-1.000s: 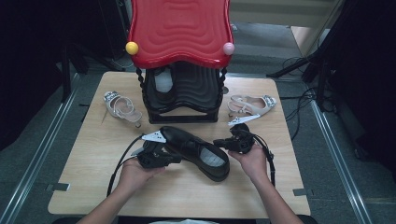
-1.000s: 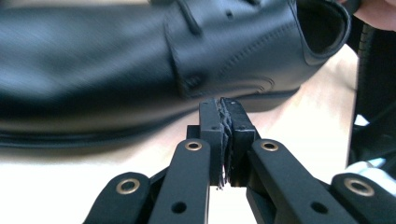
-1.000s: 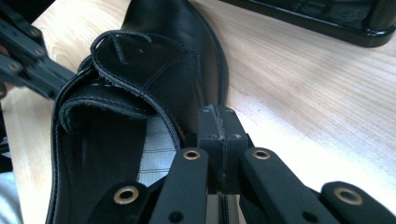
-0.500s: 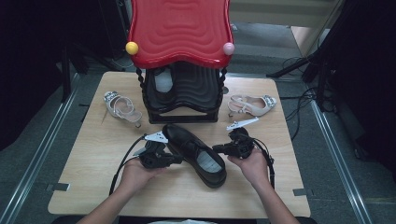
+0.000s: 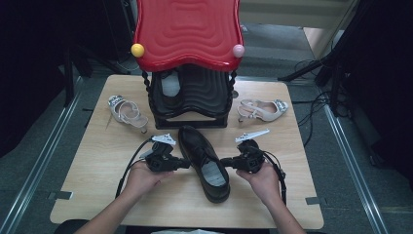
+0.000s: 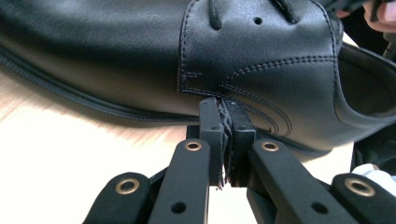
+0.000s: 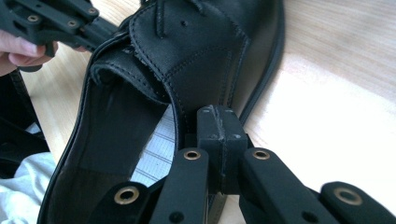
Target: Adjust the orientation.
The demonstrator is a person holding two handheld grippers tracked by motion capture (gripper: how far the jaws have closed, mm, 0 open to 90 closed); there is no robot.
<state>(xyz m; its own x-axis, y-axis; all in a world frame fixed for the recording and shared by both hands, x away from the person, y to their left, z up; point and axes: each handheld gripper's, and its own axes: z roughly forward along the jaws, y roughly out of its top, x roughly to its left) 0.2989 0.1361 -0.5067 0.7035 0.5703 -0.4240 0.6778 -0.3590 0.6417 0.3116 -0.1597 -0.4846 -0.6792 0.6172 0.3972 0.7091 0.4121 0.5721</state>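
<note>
A black leather lace-up shoe (image 5: 202, 156) lies on the wooden table (image 5: 83, 170), toe toward the rack, heel toward the person. My left gripper (image 5: 187, 164) is shut, its tips against the shoe's left side. In the left gripper view the closed jaws (image 6: 225, 105) touch the shoe (image 6: 140, 60) just below its stitched quarter, with nothing between the pads. My right gripper (image 5: 223, 162) is shut too and meets the shoe's right side. In the right gripper view its tips (image 7: 218, 114) rest at the shoe's (image 7: 187, 60) collar, beside the striped insole.
A black shoe rack with a wavy red top (image 5: 187, 34) stands at the back centre, something pale on its shelf. A silver strappy sandal (image 5: 126, 111) lies left of it, a beige heeled sandal (image 5: 263, 109) right of it. Cables trail from both grippers.
The shoe has swung from lying diagonally to pointing nearly straight at the rack. The right gripper has shifted right and toward the person with the heel end; the left has barely moved.
</note>
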